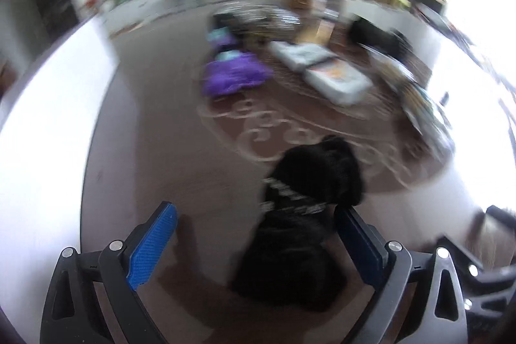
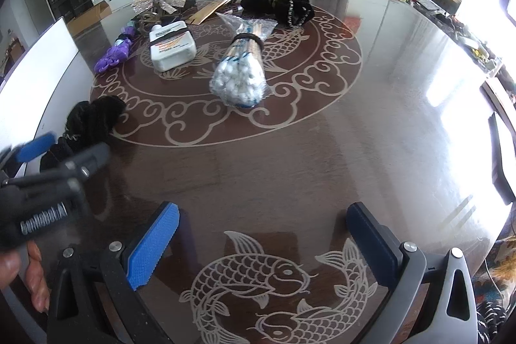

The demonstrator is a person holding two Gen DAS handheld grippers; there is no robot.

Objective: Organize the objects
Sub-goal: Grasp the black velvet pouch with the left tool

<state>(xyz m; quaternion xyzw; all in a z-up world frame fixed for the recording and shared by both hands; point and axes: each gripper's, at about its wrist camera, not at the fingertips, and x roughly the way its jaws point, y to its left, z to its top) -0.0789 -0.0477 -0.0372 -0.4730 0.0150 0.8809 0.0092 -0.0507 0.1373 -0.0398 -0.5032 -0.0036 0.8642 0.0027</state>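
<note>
1. Left gripper (image 1: 254,244): jaws spread wide, released. A black fabric bundle (image 1: 306,215) lies between them on the surface; the far pad is just beside the cloth, and no pad presses on it. The left wrist view is blurred, so fine contact cannot be told.
2. Right gripper (image 2: 262,242): jaws released and empty, hanging over a bare part of the surface (image 2: 322,150) above the inlaid fish pattern.
3. Black fabric bundle, location: near the person's edge of the surface, left side, at the outer ring of the scroll ornament. In the right wrist view it sits just beyond the left gripper's blue pad.
4. Black fabric bundle, handling (judged): soft, light, shapeless, not fragile. It should compress under the pads and may sag or unfold when lifted. A pale beaded or stitched band crosses its middle; gripping across the thickest part, near that band, should gather most layers.
5. Cotton swab pack (image 2: 240,76): clear wrapper, centre of the surface. Light and crinkly, likely slippery; the banded waist is the firmest hold.
6. White bottle (image 2: 172,45): lying flat, left of the swabs. Rigid, probably the heaviest item.
7. Purple item (image 2: 114,55): left of the bottle, small and soft-looking.
8. Second black bundle (image 2: 277,5): far side, with beaded trim.
9. Remaining clutter at the far edge: too small to identify.
</note>
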